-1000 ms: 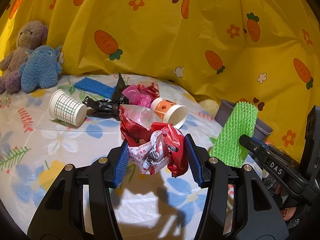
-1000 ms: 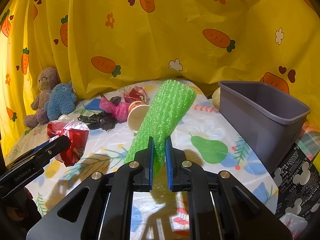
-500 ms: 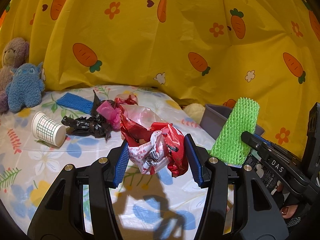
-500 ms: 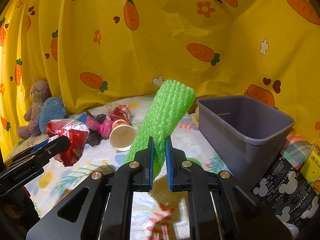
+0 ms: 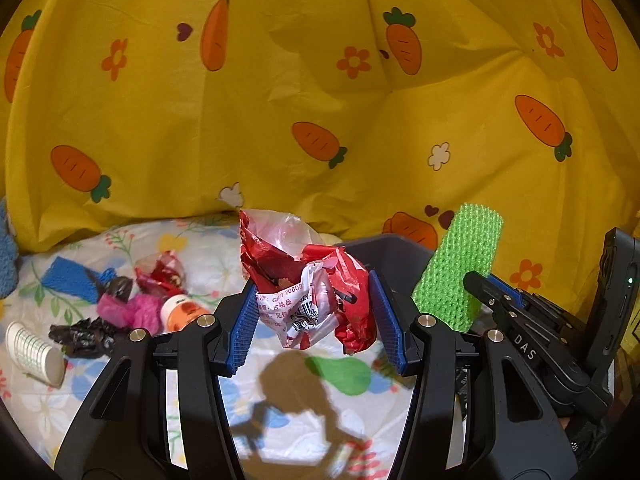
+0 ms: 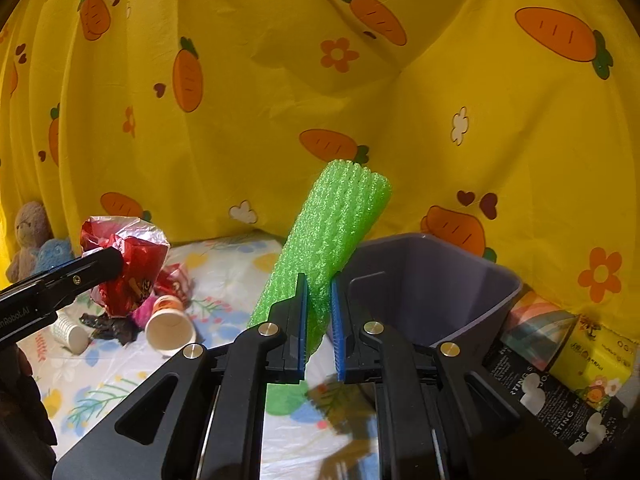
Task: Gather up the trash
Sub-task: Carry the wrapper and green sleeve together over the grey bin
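My left gripper (image 5: pixel 316 312) is shut on a crumpled red and white wrapper (image 5: pixel 320 292), held above the flowered sheet, left of the grey bin (image 5: pixel 396 252). My right gripper (image 6: pixel 319 320) is shut on a green foam net sleeve (image 6: pixel 332 240) that sticks up over the near left rim of the grey bin (image 6: pixel 440 280). The sleeve (image 5: pixel 460 272) and the right gripper also show at the right of the left wrist view. The wrapper (image 6: pixel 128 268) shows at the left of the right wrist view.
On the sheet lie an orange paper cup (image 6: pixel 170 322), a checked paper cup (image 5: pixel 34 354), a black bag (image 5: pixel 86 336), a pink piece (image 5: pixel 128 312), a red wrapper (image 5: pixel 162 276) and a blue net (image 5: pixel 70 280). Plush toys (image 6: pixel 34 240) sit far left. Boxes (image 6: pixel 560 364) stand right of the bin.
Both grippers have moved right toward the grey bin with their loads. The bin looms larger and the trash pile has slid to the left of both views.
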`<state>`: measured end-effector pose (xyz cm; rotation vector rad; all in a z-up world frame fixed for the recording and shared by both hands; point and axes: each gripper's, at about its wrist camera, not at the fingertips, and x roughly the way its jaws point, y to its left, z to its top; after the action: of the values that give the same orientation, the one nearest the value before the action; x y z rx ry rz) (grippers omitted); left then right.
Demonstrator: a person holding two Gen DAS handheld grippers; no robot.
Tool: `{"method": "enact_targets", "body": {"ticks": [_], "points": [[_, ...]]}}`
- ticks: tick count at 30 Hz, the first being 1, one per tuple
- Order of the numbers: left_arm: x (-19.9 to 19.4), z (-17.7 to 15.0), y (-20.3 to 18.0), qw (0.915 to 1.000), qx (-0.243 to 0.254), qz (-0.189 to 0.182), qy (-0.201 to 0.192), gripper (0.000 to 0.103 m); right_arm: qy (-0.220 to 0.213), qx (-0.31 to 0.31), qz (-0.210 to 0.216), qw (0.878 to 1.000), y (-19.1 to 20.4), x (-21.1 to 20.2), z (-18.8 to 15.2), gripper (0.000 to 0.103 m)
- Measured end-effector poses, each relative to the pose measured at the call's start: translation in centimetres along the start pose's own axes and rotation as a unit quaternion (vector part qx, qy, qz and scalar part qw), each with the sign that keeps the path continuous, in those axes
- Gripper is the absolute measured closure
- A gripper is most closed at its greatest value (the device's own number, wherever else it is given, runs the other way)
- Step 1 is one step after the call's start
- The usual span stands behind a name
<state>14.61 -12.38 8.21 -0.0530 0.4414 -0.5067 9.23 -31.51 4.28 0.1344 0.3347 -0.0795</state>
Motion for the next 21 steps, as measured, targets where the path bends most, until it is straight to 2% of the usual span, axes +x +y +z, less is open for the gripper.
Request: {"method": "enact_targets", "body": {"ticks": [6, 10, 13, 21], "points": [[5.0, 2.1, -3.3, 0.9972, 0.016, -0.072, 0.007, 0.051, -0.023, 0.008, -0.070, 0.997, -4.0, 1.4, 1.4, 0.091], [8.4, 2.7, -5.3, 0.9939, 0.026, -0.105, 0.020, 0.051, -0.015, 0.012, -0.094, 0.995, -5.7, 2.8, 1.3, 0.091], [10.7, 2.7, -6.3, 0.9919, 0.028, -0.120, 0.032, 0.051, -0.006, 0.014, -0.099, 0.995, -6.3, 3.6, 0.9, 0.091], [13.9, 2.2, -8.1, 0.9897, 0.039, -0.129, 0.049, 0.051, 0.020, 0.023, -0.089, 0.996, -7.8, 5.3, -0.3, 0.091]]}}
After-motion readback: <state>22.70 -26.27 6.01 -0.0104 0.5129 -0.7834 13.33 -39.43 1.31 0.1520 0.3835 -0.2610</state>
